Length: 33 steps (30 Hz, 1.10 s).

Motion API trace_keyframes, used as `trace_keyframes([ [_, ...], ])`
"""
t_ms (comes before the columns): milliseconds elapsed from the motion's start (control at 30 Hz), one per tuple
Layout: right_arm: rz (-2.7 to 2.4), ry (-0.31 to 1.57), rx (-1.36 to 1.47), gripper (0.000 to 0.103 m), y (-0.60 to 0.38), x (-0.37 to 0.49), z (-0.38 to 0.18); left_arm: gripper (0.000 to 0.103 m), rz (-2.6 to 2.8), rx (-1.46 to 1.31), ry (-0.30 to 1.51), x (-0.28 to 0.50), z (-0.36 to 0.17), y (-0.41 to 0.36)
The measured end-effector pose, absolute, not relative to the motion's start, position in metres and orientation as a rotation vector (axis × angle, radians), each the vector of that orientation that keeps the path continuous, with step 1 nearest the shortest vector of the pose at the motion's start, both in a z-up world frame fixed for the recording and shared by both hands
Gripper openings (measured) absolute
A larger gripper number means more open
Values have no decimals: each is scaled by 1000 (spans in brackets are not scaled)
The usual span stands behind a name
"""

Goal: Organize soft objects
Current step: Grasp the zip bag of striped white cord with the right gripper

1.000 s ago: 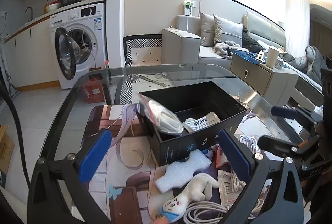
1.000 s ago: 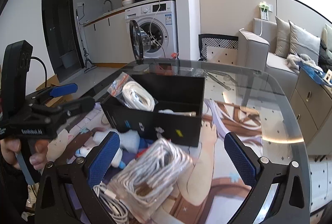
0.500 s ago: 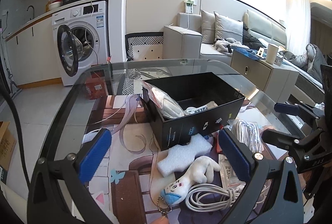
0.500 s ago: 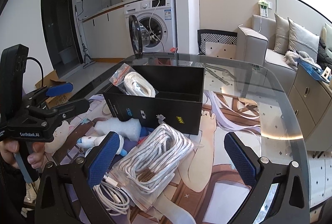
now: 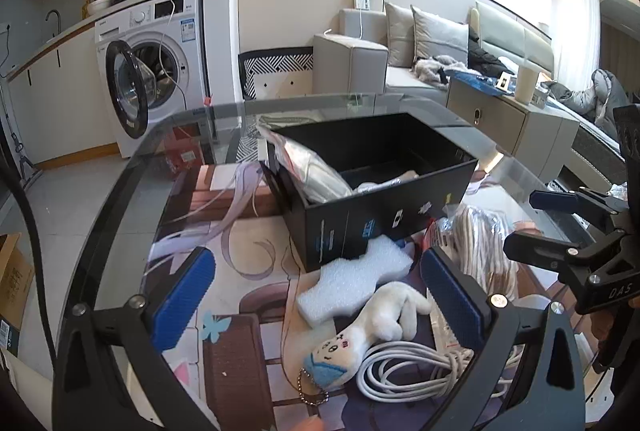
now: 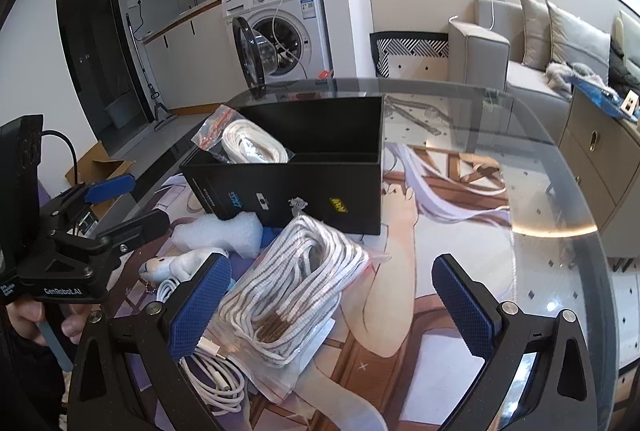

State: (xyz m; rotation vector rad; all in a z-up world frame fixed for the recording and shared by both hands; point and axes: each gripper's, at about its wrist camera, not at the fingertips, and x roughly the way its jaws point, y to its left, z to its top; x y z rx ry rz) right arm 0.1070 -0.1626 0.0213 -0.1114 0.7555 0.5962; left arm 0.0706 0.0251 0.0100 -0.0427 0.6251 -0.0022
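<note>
I'm hovering right tool, jaws spread, empty, over bagged cord; bag's long axis running toward box. Left tool also spread, empty, over plush.

Both grippers, left and right, are black frames with silver screws and ribbed blue pads (lettering possibly "GenRobot.AI").

"GenRobot.AI" in white on the black body of the left tool, seen in the right wrist view; "DAS" in pale letters on the black body of the right tool, seen in the left wrist view; logos and small print on the black box side, too small to read
</note>
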Motion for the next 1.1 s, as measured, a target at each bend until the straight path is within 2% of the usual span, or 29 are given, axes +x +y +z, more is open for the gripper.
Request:
trace_keyframes([
  [567,594,894,-136,102,-129,118,-12,103,2,-79,636,74,9,37],
  [1100,552,922,-191,102,-146,126,-23,103,-18,-32,636,72,9,28],
])
